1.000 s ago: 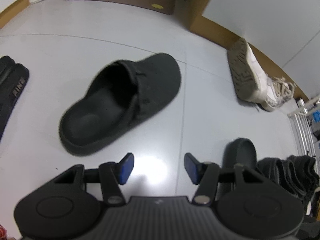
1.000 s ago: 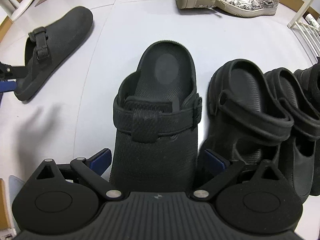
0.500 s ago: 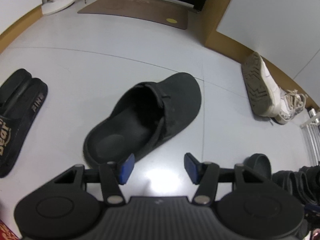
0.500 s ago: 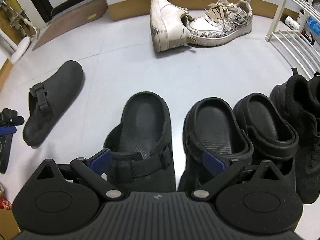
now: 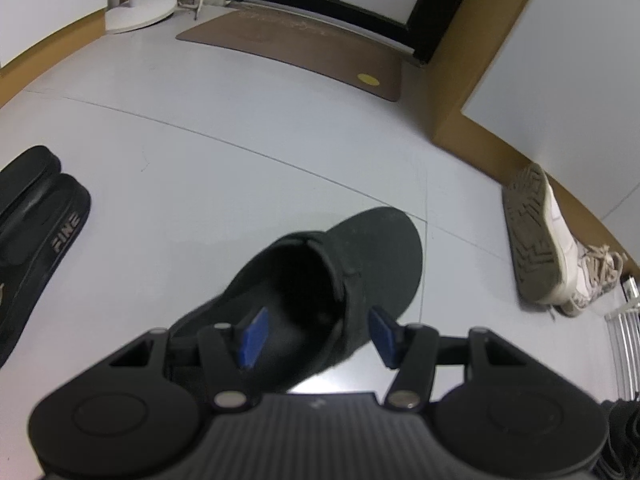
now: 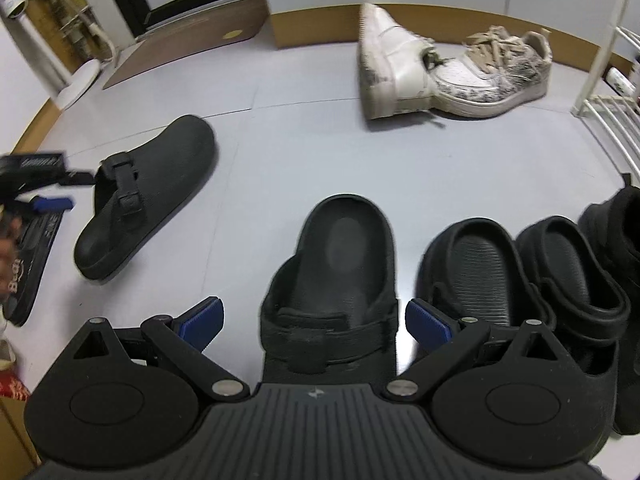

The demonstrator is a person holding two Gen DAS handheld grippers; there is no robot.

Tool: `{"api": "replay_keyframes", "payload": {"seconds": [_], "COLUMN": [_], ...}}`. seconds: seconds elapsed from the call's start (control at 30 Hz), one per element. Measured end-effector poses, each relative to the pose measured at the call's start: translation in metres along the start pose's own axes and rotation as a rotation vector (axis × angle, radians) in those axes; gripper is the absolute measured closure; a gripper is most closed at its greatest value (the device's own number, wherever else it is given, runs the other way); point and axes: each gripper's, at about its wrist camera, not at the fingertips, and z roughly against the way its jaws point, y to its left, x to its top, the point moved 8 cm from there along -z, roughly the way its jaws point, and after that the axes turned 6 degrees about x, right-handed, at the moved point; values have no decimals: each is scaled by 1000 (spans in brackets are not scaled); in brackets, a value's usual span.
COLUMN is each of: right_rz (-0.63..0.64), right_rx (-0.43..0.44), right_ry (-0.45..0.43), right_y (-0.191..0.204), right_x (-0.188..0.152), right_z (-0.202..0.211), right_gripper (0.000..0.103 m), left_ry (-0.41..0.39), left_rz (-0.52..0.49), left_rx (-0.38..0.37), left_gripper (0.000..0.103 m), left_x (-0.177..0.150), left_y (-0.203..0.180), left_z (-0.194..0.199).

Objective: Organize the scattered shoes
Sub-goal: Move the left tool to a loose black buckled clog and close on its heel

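Note:
A loose black clog (image 5: 360,256) lies on the grey floor with its heel toward my left gripper (image 5: 318,336). That gripper is open, one blue pad (image 5: 252,338) over the clog's opening and the other outside its right wall. I cannot tell whether they touch. The right wrist view shows the same clog (image 6: 148,196) beside the left gripper (image 6: 44,200). My right gripper (image 6: 314,322) is open above the matching clog (image 6: 340,256), which stands at the left end of a row of black shoes (image 6: 476,272).
Two white sneakers (image 6: 452,68) lie by the skirting, one tipped on its side (image 5: 536,240). Black slides (image 5: 36,216) lie at the far left. A white wire rack (image 6: 608,100) is on the right. A brown doormat (image 5: 296,44) and a fan base (image 5: 140,12) sit near the door.
My left gripper has moved forward until its fingers flank the loose clog's heel end. The right gripper has backed away and risen from the clog in the row.

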Motion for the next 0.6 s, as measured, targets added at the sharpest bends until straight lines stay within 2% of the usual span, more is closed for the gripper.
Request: {"api": "replay_keyframes", "payload": {"seconds": [0.23,0.43,0.53,0.57,0.6], "right_rz": [10,3,0,2,4], "right_rx": [23,28,28,27,25], "right_ry": [-8,-4,1,1,2], "right_y": [14,13,11,11,10], "right_x": [1,-2,-5,-5,-5], "right_z": [-2,-3,-4,-4,-4], "right_gripper": [3,3,3,3,3], "left_ry": [7,14,12,15,16], "left_rz": [-18,6,24,25,25], "left_rx": [-9,-30,-50,-58,-64], "left_gripper": [45,46,64,79,85], "left_x": [8,10,10,10,9], "left_y": [-9,-13,-15,-16,-17], "left_z": [-21,-36,-41,-43,-43]}}
